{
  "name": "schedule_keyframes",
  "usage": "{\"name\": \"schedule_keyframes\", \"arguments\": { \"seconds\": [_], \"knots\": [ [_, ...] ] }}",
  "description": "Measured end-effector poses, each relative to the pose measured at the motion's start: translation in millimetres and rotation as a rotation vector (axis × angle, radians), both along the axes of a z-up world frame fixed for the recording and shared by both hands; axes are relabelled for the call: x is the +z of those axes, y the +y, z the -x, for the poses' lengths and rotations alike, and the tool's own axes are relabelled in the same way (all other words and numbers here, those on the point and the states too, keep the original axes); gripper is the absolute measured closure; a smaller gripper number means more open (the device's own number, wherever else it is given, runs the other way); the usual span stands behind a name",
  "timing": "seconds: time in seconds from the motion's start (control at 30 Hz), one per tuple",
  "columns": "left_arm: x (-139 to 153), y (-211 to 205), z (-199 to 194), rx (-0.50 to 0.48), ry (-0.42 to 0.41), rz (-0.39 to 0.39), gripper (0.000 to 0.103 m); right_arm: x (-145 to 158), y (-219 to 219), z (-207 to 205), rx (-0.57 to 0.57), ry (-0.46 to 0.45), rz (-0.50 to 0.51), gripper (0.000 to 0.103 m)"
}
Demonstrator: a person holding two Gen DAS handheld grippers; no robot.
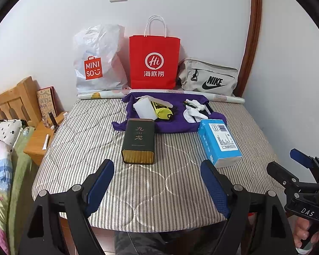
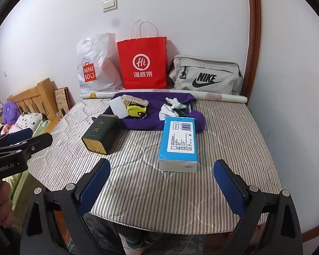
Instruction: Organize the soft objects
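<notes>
Socks [image 1: 192, 111] and other small soft things lie in two loose heaps on a purple cloth [image 1: 174, 125] spread over the far half of the striped mattress [image 1: 159, 182] — white socks on the right, a yellow-and-black bundle [image 1: 163, 112] with a white pouch [image 1: 143, 108] on the left. Just in front of the cloth a dark green tin [image 1: 138, 141] lies on its side, its far end resting on the cloth's edge, and to its right a blue pack of tissues [image 1: 220, 143] overlaps the cloth's near corner. Against the wall stand a white plastic bag [image 1: 97, 61], a red paper bag [image 1: 154, 62] and a grey pouch bag [image 1: 208, 78].

Both tools hover over the near edge of the mattress, touching nothing: the left gripper [image 1: 157, 182] has its jaws spread wide and empty, and the right gripper [image 2: 161, 187] is likewise released — nothing sits between its blue pads [image 2: 228, 188]. A hand [image 2: 2, 204] shows at the left gripper's handle.
</notes>
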State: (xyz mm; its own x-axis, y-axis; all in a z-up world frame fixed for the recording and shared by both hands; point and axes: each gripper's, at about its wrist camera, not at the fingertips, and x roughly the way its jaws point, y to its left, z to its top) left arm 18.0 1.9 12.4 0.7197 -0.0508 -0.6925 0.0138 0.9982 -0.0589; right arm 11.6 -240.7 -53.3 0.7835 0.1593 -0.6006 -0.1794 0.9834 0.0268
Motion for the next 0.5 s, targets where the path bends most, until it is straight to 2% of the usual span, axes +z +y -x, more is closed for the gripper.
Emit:
{"name": "schedule_keyframes", "arguments": {
  "seconds": [0.5],
  "knots": [
    [-1.9,-3.4,-1.9,-0.011,0.004,0.007,0.021,-0.2,-0.8,-3.2,0.005,0.003,0.004,0.006]
  ]
}}
